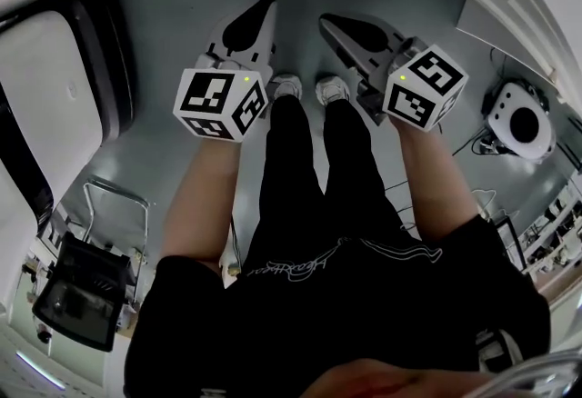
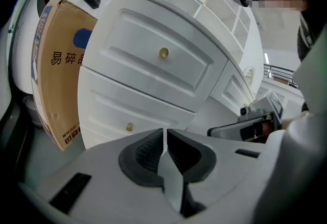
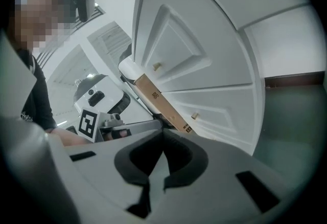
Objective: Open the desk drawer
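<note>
Looking down, head view: left gripper and right gripper hang low over the floor. Left gripper view: jaws clenched, empty; desk drawer ahead, shut, its knob untouched; cardboard box against the desk's left edge. Right gripper view: jaws clenched, empty; the approach looks unobstructed. Opening is not yet begun.

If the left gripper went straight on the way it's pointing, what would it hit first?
Most likely the lower drawer front, just right of its small brass knob. The left gripper, jaws shut, aims there, though the distance is hard to judge.
</note>
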